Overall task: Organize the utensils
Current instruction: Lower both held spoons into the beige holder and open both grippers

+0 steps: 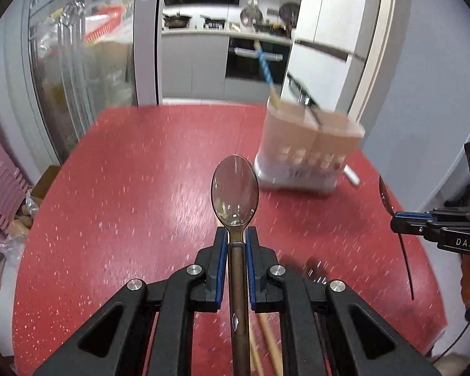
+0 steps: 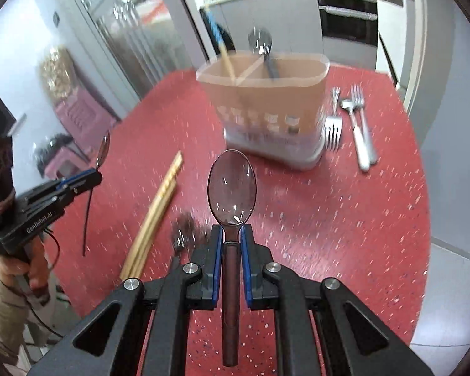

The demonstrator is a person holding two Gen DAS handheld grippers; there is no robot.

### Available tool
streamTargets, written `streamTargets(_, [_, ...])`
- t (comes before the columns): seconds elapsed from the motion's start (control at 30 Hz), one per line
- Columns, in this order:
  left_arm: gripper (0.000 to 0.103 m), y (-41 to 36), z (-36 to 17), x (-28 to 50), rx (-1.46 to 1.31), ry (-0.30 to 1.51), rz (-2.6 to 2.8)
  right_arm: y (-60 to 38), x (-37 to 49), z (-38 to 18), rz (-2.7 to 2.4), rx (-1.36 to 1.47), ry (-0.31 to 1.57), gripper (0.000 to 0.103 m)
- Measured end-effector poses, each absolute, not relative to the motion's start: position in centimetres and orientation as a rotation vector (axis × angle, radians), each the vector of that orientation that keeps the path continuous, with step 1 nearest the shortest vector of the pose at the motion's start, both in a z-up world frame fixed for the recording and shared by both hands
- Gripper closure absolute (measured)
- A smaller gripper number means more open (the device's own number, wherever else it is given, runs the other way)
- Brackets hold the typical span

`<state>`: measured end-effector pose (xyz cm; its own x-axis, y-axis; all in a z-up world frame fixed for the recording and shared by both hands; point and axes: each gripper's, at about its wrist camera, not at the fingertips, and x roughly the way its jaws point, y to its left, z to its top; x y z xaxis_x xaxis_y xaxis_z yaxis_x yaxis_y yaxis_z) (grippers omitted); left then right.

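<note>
My left gripper is shut on the neck of a brown-handled spoon, held above the red table with its bowl pointing forward. My right gripper is shut on a second spoon with a reddish-brown handle, also off the table. A beige utensil caddy with dividers stands ahead of both, and it holds a blue-striped utensil and a dark-handled spoon. Each gripper shows at the edge of the other's view: the right gripper and the left gripper.
Wooden chopsticks and a dark fork lie on the table between the grippers. White-handled forks and a spoon lie right of the caddy, with another fork against its side. A glass cabinet stands beyond the table's left edge.
</note>
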<state>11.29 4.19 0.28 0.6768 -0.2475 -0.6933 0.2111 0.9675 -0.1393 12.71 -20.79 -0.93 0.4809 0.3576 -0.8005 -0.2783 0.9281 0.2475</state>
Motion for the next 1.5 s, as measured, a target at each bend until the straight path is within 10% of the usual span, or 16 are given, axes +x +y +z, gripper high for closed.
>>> streamTargets(0.87, [0.067, -1.2, 9.9, 23.1, -0.229, 0.483, -0.231, -24.4, 22.8, 9.8, 0.332, 0.223, 0.653, 0.091])
streamTargets(1.5, [0.067, -4.6, 5.3, 30.2, -0.239, 0.4, -0.191, -23.5, 29.2, 4.9, 0.305, 0.15, 0.5, 0.091])
